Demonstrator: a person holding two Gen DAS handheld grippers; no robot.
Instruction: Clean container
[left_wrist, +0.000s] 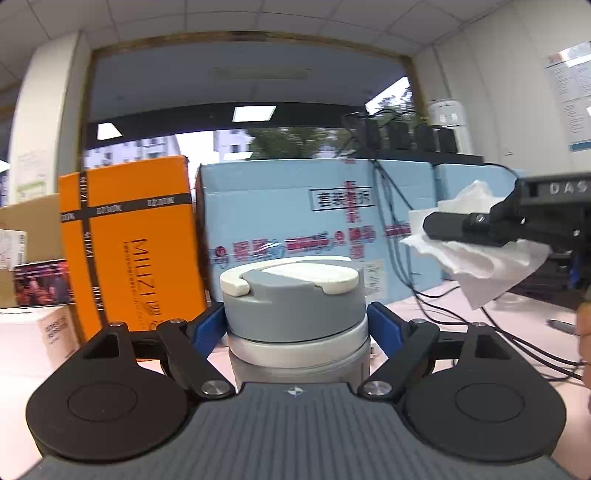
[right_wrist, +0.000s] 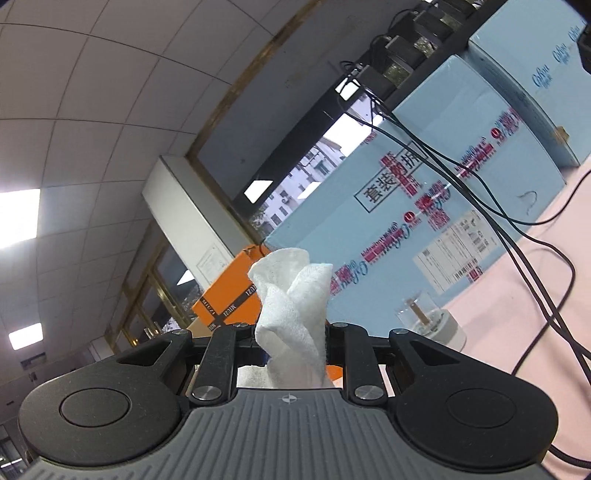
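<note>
Container (left_wrist: 295, 314) sits clamped in left tool (left_wrist: 297, 328); right tool (left_wrist: 443, 227) pinches tissue (left_wrist: 491, 266) alongside.

The orange box (left_wrist: 129, 251) reads "MIUZI"; the right tool (left_wrist: 458, 225) "DAS".

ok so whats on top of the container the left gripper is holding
A grey lid with a white handle ring caps the container, which the left gripper clamps. The closed lid hides whatever is inside.

Pale pink table (left_wrist: 461, 314): blue cartons (left_wrist: 295, 221), orange box (left_wrist: 129, 240), black cables (left_wrist: 517, 339), white-based glass (right_wrist: 432, 325).
</note>
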